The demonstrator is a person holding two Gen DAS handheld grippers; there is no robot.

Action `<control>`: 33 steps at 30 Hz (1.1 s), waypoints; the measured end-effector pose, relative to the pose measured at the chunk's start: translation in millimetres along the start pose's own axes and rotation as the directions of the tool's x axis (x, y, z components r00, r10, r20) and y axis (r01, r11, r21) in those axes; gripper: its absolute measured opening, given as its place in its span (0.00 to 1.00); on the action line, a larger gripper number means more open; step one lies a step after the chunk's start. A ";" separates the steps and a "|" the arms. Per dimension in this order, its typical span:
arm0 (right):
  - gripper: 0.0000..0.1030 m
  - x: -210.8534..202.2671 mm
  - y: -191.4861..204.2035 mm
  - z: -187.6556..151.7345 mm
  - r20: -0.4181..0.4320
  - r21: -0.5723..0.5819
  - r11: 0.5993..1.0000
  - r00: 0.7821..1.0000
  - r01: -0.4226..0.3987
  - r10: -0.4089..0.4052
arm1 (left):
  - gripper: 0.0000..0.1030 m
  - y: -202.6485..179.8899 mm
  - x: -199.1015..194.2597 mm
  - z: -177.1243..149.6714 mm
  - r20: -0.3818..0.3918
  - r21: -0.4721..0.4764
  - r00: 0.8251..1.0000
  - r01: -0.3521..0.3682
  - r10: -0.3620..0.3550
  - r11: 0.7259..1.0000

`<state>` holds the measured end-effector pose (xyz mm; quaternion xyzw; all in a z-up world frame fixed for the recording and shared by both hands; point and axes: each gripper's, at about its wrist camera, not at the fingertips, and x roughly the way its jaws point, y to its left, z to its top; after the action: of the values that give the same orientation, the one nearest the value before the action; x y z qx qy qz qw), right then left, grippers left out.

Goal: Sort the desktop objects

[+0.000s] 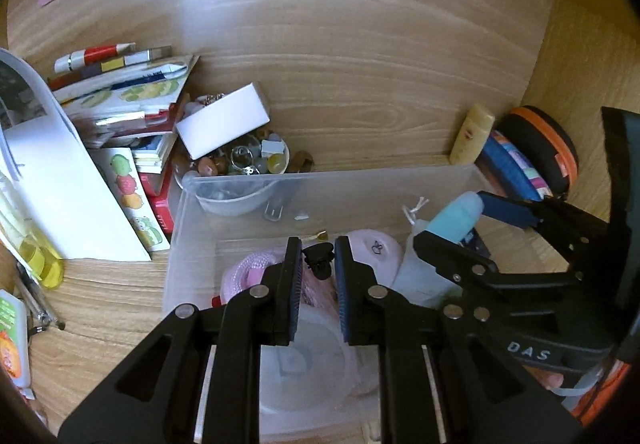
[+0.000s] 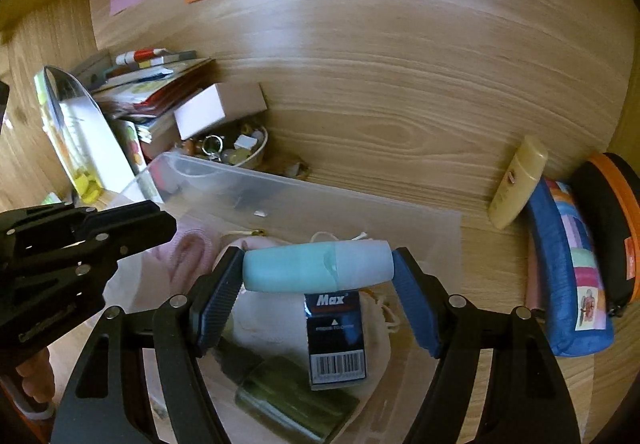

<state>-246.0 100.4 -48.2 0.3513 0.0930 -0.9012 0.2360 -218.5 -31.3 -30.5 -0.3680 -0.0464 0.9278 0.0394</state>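
Right wrist view: right gripper [image 2: 318,276] clamps teal tube [image 2: 316,271] endwise; light, rigid, slippery, so mid-body grip likely safer.

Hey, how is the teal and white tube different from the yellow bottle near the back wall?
The teal and white capped tube lies crosswise, clamped end to end in the right hand-held gripper above the clear plastic bin; the pale yellow plastic bottle leans untouched against the wooden back wall. The tube is two-toned and unlabelled, while the bottle is one colour with a small red mark. Both are slim, rounded containers.
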 end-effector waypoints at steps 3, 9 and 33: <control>0.69 1.3 -0.6 -0.2 -0.001 -0.004 1.000 1.000 0.008 -0.008 | 0.14 1.6 6.7 -0.8 -0.016 0.005 1.000 -0.008 0.009 1.000; 0.69 4.4 -0.2 -1.6 0.008 -0.016 0.999 0.999 0.048 -0.047 | 0.14 4.6 7.8 -2.5 -0.021 -0.003 1.000 -0.002 0.002 1.000; 0.87 -35.7 20.2 -2.4 0.071 -0.104 0.992 0.996 0.067 -0.060 | 0.71 14.7 -57.6 -4.9 0.106 -0.033 0.993 -0.058 0.061 0.998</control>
<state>-211.8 96.4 -25.8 0.3042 0.1437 -0.9136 0.2285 -173.9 -51.8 3.4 -0.3196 -0.0512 0.9462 0.0039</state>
